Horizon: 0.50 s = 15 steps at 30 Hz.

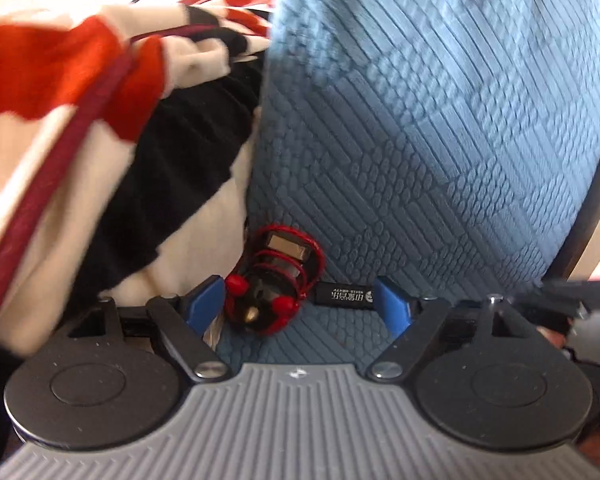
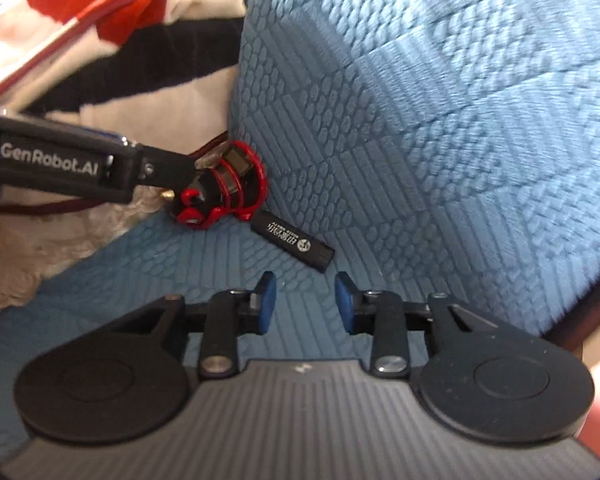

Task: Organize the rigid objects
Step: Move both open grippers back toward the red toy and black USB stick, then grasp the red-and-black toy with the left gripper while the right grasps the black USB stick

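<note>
- Between the blue pads of my left tool (image 1: 300, 304), which stand wide apart and released, I see a small black gadget wound with red cord (image 1: 276, 280) close by the left pad, and beside it a black USB stick with white lettering (image 1: 342, 293) whose end reaches towards the right pad; neither pad presses on either thing.
- My right tool (image 2: 306, 300) has its blue pads partly parted with nothing between them; the USB stick (image 2: 292, 246) lies just ahead of its tips, slanted, on the blue textured sofa seat (image 2: 204, 264).
- From the right wrist view, the left tool's black body marked "GenRobot.AI" comes in from the left edge, its finger right at the red-corded gadget (image 2: 224, 184); whether it touches I cannot tell.
- Both things sit in the crease where the seat meets the blue quilted backrest (image 1: 440, 120).
- Left of them a red, cream and black fleece blanket (image 1: 100, 120) is heaped against the backrest.
</note>
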Motion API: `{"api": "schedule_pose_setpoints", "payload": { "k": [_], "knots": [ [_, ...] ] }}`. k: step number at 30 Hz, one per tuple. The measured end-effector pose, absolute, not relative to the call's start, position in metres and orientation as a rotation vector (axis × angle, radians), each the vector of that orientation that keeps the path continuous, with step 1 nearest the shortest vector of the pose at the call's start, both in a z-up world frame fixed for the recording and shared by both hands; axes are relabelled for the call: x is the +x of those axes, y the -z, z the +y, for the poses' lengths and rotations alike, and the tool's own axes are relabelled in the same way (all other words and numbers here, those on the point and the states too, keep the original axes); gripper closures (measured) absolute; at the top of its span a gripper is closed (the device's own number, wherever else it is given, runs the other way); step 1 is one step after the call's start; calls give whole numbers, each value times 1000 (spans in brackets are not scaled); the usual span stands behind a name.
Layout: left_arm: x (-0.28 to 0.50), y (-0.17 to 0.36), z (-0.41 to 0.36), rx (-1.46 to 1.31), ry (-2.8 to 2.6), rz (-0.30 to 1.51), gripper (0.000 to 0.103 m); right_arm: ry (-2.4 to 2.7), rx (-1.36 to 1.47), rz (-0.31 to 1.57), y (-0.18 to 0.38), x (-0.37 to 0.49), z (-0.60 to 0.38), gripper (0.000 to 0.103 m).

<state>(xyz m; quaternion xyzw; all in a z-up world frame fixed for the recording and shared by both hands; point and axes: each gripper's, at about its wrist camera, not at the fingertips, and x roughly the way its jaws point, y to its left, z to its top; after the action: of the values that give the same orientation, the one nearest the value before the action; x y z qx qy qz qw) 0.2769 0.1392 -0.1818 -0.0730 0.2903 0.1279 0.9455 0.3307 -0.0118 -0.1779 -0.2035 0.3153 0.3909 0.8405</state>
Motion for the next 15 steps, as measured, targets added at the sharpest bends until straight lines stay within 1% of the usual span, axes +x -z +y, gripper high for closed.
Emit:
{"api": "schedule_pose_setpoints", "payload": {
  "k": [10,15],
  "knots": [
    [322,214,130,28,-226,735,19,-918,-567,626,213,368,16,68],
    [334,229,118,203,-230,792,18,-961,-578,647,225,391,21,68]
  ]
}}
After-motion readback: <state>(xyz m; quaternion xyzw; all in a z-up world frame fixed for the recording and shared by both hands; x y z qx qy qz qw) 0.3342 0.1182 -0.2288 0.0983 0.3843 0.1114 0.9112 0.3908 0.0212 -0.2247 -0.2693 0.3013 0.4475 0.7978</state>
